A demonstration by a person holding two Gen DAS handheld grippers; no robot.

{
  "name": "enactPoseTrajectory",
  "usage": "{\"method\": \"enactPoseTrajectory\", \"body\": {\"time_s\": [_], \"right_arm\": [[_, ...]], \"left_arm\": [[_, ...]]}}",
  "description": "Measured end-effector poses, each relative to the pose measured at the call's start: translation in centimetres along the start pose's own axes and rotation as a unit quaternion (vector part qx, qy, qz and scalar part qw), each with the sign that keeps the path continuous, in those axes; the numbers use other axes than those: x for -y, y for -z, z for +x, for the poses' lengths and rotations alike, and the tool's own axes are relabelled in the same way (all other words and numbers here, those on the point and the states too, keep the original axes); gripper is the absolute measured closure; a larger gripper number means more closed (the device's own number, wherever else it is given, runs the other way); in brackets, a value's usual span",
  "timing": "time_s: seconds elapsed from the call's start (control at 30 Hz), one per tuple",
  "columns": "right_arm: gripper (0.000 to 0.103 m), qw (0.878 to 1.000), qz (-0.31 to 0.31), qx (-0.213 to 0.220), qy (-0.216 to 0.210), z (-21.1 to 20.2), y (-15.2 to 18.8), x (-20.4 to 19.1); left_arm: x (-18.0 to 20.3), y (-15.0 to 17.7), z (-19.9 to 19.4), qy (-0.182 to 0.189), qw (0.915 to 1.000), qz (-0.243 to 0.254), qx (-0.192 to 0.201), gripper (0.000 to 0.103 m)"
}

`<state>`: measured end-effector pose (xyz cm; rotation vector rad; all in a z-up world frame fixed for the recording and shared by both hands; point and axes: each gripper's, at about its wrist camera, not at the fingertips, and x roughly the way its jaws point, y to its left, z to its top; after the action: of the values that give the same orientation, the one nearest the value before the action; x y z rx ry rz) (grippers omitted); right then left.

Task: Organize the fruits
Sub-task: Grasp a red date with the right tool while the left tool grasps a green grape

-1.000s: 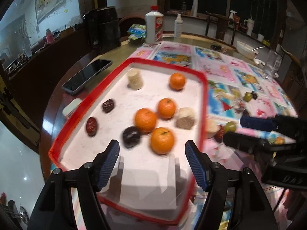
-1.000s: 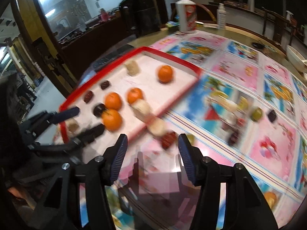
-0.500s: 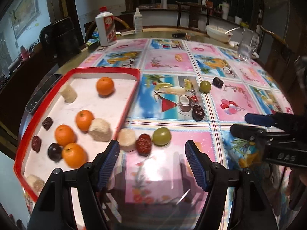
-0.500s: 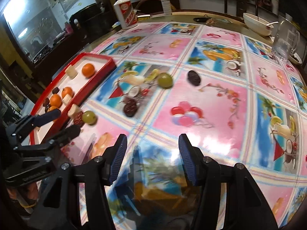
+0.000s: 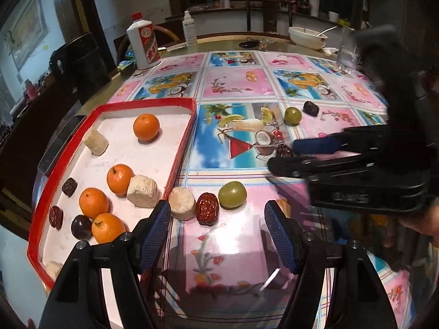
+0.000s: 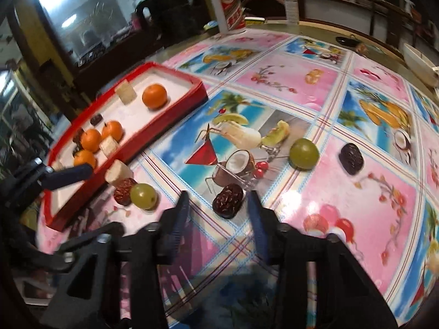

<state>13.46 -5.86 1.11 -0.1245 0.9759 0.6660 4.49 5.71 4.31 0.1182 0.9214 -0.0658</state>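
Note:
A red-rimmed white tray (image 5: 179, 148) holds several oranges (image 5: 146, 127), pale banana chunks and dark dates. On the tablecloth beside it lie a banana chunk (image 5: 182, 203), a red date (image 5: 207, 212) and a green fruit (image 5: 231, 194), just ahead of my open, empty left gripper (image 5: 216, 235). My right gripper (image 6: 218, 211) is open with a dark wrinkled date (image 6: 228, 200) lying between its fingertips, not clamped. Further off sit a second green fruit (image 6: 304, 153) and another dark date (image 6: 351, 158). In the left wrist view the right gripper (image 5: 282, 156) reaches in from the right.
A white bottle with a red label (image 5: 142, 44), a spray bottle (image 5: 190, 28), a white bowl (image 5: 307, 37) and a glass (image 5: 347, 54) stand at the table's far side. A phone (image 5: 59, 145) lies left of the tray. Chairs ring the table.
My left gripper has swung right, from over the tray to the loose fruit beside it. My right gripper has come down close to the dark date, which now lies between its fingers.

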Motion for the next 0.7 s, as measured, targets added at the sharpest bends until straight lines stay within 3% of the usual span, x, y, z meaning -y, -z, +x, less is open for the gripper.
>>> {"method": "enactPoseTrajectory", "body": {"time_s": [0.07, 0.33, 0.5, 0.63, 0.7], "right_arm": [[0.078, 1.000, -0.021, -0.003, 0.015, 0.1, 0.0, -0.3], [0.078, 0.999, -0.025, 0.000, 0.026, -1.9, 1.9, 1.3], [0.078, 1.000, -0.010, 0.001, 0.019, -2.4, 2.8, 2.2], [0.078, 1.000, -0.003, 0.006, 0.016, -2.5, 2.9, 2.5], [0.078, 1.000, -0.003, 0.008, 0.016, -2.5, 2.9, 2.5]], "left_arm": [[-0.1, -0.2, 0.0, 0.009, 0.9999, 0.010, 0.002, 0.032], [0.9, -1.5, 1.9, 0.055, 0.9969, 0.051, -0.021, 0.032], [1.7, -2.2, 4.0, 0.050, 0.9919, 0.108, -0.045, 0.033], [1.1, -2.7, 5.1, 0.075, 0.9861, 0.128, -0.075, 0.046], [0.4, -3.0, 5.2, 0.085, 0.9849, 0.125, -0.085, 0.059]]}}
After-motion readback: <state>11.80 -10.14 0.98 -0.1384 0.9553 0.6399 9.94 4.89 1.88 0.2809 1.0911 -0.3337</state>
